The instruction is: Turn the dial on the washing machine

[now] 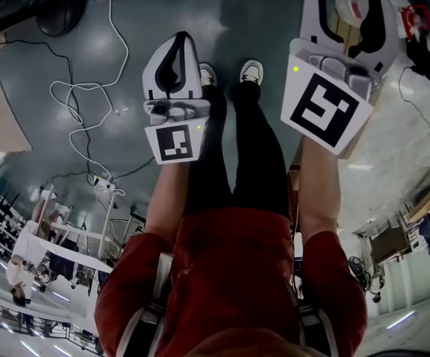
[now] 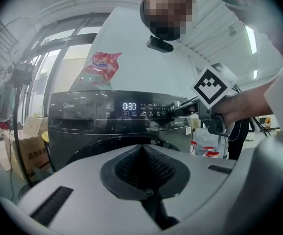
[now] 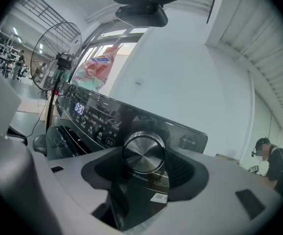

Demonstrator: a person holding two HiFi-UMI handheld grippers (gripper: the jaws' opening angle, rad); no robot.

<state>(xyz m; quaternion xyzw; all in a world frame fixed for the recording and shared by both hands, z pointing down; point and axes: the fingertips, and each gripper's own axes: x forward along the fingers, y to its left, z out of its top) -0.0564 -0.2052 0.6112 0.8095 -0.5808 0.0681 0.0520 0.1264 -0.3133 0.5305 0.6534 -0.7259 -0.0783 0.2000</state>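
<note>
A dark front-loading washing machine [image 2: 82, 124] fills both gripper views, its display [image 2: 129, 106] reading 0:30. The round silver dial [image 3: 143, 153] sits on the right side of the control panel. My right gripper [image 3: 144, 169] straddles the dial with one jaw on each side; the jaws are closing in, and I see no pad pressing on the dial. From the left gripper view, the right gripper [image 2: 181, 107] reaches the panel at that spot. My left gripper [image 2: 144, 155] hangs back from the machine, shut and empty. Both the left gripper [image 1: 178, 42] and the right gripper [image 1: 349, 10] show in the head view.
A red-and-white bag [image 2: 98, 67] lies on top of the machine. A standing fan [image 3: 58, 58] is to its left, with cardboard boxes [image 2: 31, 153] beside it. White cables [image 1: 81, 103] trail over the floor near my shoes [image 1: 251, 71]. Another person [image 3: 266, 153] stands far right.
</note>
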